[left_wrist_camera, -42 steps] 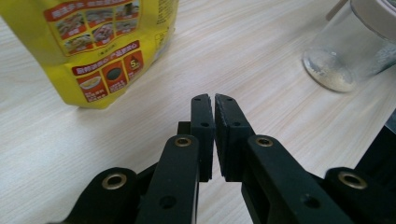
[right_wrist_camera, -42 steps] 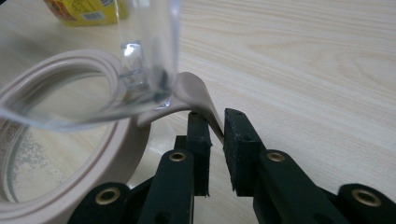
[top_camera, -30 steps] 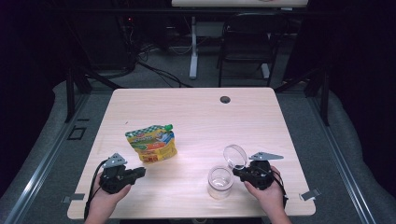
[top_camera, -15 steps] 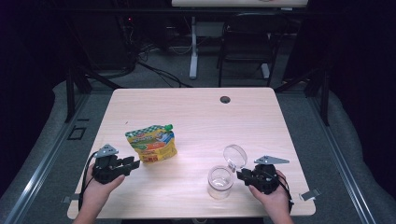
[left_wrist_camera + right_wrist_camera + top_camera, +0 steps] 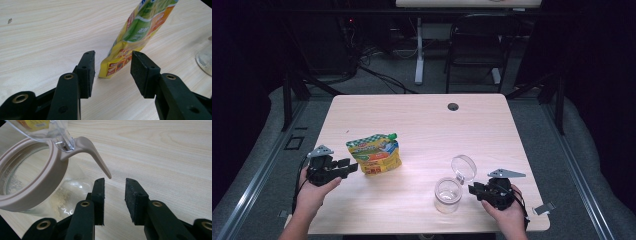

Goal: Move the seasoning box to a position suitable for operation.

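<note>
High view, nearest edge first: the left tool (image 5: 346, 166) sits low at the near left of the surface (image 5: 422, 120), its jaws spread and just having been opening, with nothing pinched between them. In the left gripper view the pouch's lower corner stands just beyond the pads (image 5: 88, 65), not touched, so this looks like a line-up for a grasp at the pouch's edge. The right tool (image 5: 473, 189) rests at the near right, jaws parted and empty (the beige latch tab (image 5: 96, 155) hangs just ahead of them), probably waiting to steady the jar (image 5: 448, 195). That clear jar stands just left of the right tool with its hinged lid (image 5: 463, 168) tipped back, presumably left open to receive something. Farther in, the yellow snack pouch (image 5: 374, 155) lies just beside the left tool. Farthest off is a dark grommet hole (image 5: 453, 106).
</note>
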Action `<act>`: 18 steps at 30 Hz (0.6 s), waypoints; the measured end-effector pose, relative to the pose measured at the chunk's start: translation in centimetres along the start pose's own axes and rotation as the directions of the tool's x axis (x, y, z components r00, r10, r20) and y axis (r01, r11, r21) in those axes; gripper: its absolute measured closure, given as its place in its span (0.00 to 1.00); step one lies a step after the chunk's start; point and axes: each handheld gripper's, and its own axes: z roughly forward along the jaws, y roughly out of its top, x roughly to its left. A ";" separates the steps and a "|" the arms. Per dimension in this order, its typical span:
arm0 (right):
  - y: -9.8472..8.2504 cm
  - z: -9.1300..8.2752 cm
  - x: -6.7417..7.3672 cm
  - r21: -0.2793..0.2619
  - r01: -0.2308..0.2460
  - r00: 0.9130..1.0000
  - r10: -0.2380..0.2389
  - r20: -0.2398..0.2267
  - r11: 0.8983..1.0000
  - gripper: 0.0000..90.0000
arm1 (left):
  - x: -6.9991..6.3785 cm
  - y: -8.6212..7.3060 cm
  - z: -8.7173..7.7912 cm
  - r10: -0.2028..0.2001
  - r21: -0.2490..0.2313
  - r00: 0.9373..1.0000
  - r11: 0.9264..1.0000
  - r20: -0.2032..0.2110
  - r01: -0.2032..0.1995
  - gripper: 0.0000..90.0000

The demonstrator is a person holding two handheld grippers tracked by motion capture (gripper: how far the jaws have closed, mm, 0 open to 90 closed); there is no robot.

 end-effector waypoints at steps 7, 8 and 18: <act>-0.1 0.0 -0.1 0.009 0.004 1.000 -0.004 0.000 1.000 0.77 | -0.3 1.1 0.8 0.043 0.012 0.999 0.999 0.033 -0.044 0.62; -0.1 0.0 -0.1 0.010 0.003 1.000 -0.003 -0.002 1.000 0.77 | -0.4 1.2 1.0 0.048 0.011 0.998 0.999 0.041 -0.048 0.63; -0.3 -0.2 -0.3 0.004 -0.010 1.000 0.010 -0.001 1.000 0.77 | -1.3 1.7 1.5 0.086 0.033 0.995 0.996 0.047 -0.088 0.71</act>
